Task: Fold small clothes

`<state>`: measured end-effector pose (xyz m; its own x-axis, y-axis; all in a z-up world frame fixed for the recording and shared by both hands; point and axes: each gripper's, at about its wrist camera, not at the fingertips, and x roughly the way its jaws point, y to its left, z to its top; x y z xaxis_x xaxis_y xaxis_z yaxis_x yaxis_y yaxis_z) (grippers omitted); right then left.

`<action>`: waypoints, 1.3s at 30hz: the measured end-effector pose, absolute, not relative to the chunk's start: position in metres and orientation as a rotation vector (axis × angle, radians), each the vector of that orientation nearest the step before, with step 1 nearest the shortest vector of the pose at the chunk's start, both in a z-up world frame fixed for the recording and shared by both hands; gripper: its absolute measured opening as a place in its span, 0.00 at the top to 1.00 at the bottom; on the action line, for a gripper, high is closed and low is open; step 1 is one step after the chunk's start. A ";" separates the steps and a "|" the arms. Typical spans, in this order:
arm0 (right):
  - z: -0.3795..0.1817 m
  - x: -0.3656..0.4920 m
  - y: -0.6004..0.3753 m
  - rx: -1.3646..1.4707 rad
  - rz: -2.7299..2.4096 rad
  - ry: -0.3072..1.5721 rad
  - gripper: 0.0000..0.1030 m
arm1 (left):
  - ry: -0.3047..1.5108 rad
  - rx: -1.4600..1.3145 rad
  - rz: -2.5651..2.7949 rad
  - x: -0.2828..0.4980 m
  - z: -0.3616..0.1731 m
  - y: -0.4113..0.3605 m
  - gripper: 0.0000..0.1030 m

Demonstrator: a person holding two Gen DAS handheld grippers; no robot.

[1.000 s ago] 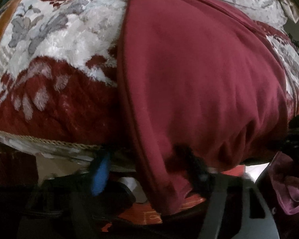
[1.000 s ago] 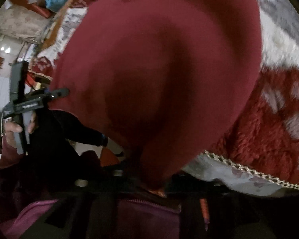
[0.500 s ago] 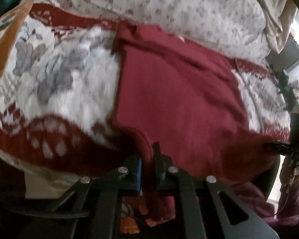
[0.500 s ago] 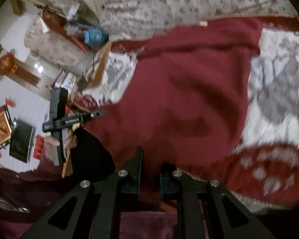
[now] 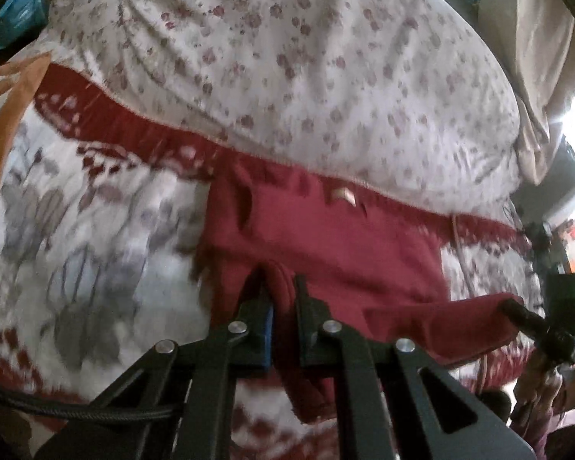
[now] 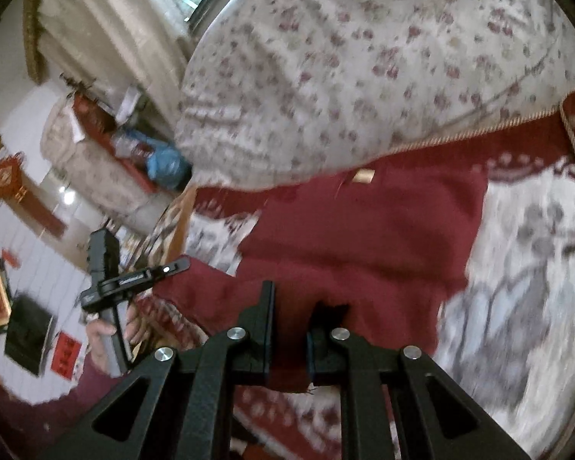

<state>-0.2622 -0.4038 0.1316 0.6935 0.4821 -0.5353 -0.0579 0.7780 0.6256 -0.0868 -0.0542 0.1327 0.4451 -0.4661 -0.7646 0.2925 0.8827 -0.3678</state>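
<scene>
Nearest in the left wrist view, the left gripper (image 5: pixel 283 295) is seen clamped on a bunched near edge of the dark red garment (image 5: pixel 326 237); the cloth is pinched tight between the pads and hangs below them in a fold. In the right wrist view, the right gripper (image 6: pixel 291 306) is likewise closed on the garment's near edge (image 6: pixel 364 237), with red fabric filling the narrow gap between its fingers. The two grips are judged to be placed at opposite near corners so that the hem can be raised evenly and carried toward the far edge for a fold.

Between the grippers the lifted edge is stretched into a sagging band, visible in the left view running toward the right gripper (image 5: pixel 533 318) and the hand holding it. In the right view the left gripper (image 6: pixel 134 280) is seen off to the side, held in a hand (image 6: pixel 107 329).

Beyond, the rest of the garment is spread flat on a red and white patterned blanket (image 5: pixel 76 230), a small label (image 6: pixel 362 176) marking its far edge. Farther still, a floral quilt (image 5: pixel 287 57) is heaped on the bed.
</scene>
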 end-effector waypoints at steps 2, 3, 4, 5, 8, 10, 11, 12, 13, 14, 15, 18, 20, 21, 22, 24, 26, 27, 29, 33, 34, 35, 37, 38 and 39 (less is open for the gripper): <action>0.133 -0.242 -0.412 0.613 0.297 0.742 0.87 | 0.999 -0.198 -0.455 -0.061 0.130 -0.065 0.92; 0.132 -0.233 -0.417 0.611 0.281 0.740 0.87 | 1.002 -0.209 -0.450 -0.052 0.128 -0.069 0.92; 0.130 -0.220 -0.423 0.617 0.257 0.740 0.87 | 1.006 -0.225 -0.447 -0.041 0.125 -0.072 0.92; 0.128 -0.212 -0.428 0.627 0.249 0.741 0.87 | 1.012 -0.238 -0.442 -0.027 0.121 -0.078 0.92; 0.118 -0.185 -0.443 0.633 0.199 0.758 0.87 | 1.016 -0.249 -0.418 0.005 0.110 -0.089 0.92; 0.106 -0.166 -0.455 0.640 0.164 0.777 0.87 | 1.026 -0.264 -0.399 0.022 0.101 -0.093 0.92; 0.101 -0.159 -0.459 0.643 0.153 0.785 0.87 | 1.032 -0.278 -0.391 0.032 0.094 -0.095 0.92; 0.095 -0.150 -0.464 0.648 0.140 0.792 0.87 | 1.035 -0.280 -0.384 0.039 0.088 -0.096 0.92; 0.089 -0.143 -0.466 0.649 0.133 0.797 0.87 | 1.040 -0.275 -0.372 0.046 0.081 -0.099 0.92; 0.082 -0.134 -0.470 0.654 0.130 0.802 0.86 | 1.044 -0.268 -0.367 0.050 0.075 -0.101 0.92; 0.074 -0.126 -0.473 0.661 0.127 0.806 0.86 | 1.046 -0.260 -0.367 0.054 0.069 -0.103 0.92; 0.057 -0.106 -0.475 0.605 0.087 0.857 0.77 | 1.061 -0.226 -0.376 0.059 0.059 -0.109 0.87; 0.056 -0.102 -0.478 0.597 0.078 0.873 0.70 | 1.058 -0.240 -0.414 0.059 0.059 -0.108 0.70; 0.058 -0.104 -0.480 0.617 0.084 0.857 0.67 | 1.055 -0.255 -0.434 0.059 0.060 -0.107 0.64; 0.062 -0.108 -0.483 0.645 0.086 0.824 0.58 | 1.054 -0.280 -0.454 0.058 0.062 -0.105 0.54; 0.072 -0.118 -0.487 0.640 0.036 0.769 0.36 | 1.026 -0.306 -0.431 0.054 0.067 -0.100 0.39; 0.082 -0.129 -0.490 0.621 -0.010 0.717 0.33 | 0.974 -0.323 -0.398 0.051 0.073 -0.093 0.30; 0.087 -0.133 -0.491 0.619 -0.009 0.711 0.33 | 0.965 -0.333 -0.392 0.051 0.075 -0.090 0.30; 0.093 -0.138 -0.486 0.604 0.019 0.704 0.41 | 0.978 -0.335 -0.386 0.052 0.074 -0.087 0.30; 0.086 -0.116 -0.455 0.478 0.065 0.797 0.43 | 1.007 -0.280 -0.338 0.056 0.062 -0.093 0.29; 0.080 -0.105 -0.448 0.449 0.045 0.832 0.44 | 1.031 -0.259 -0.321 0.058 0.056 -0.095 0.29; 0.071 -0.093 -0.445 0.427 0.005 0.863 0.44 | 1.056 -0.239 -0.305 0.061 0.048 -0.097 0.29; 0.057 -0.075 -0.450 0.440 -0.061 0.885 0.44 | 1.089 -0.224 -0.282 0.067 0.035 -0.097 0.29; 0.046 -0.066 -0.460 0.470 -0.115 0.896 0.44 | 1.112 -0.233 -0.269 0.070 0.026 -0.094 0.26; 0.038 -0.059 -0.467 0.495 -0.157 0.918 0.44 | 1.130 -0.249 -0.265 0.072 0.021 -0.091 0.25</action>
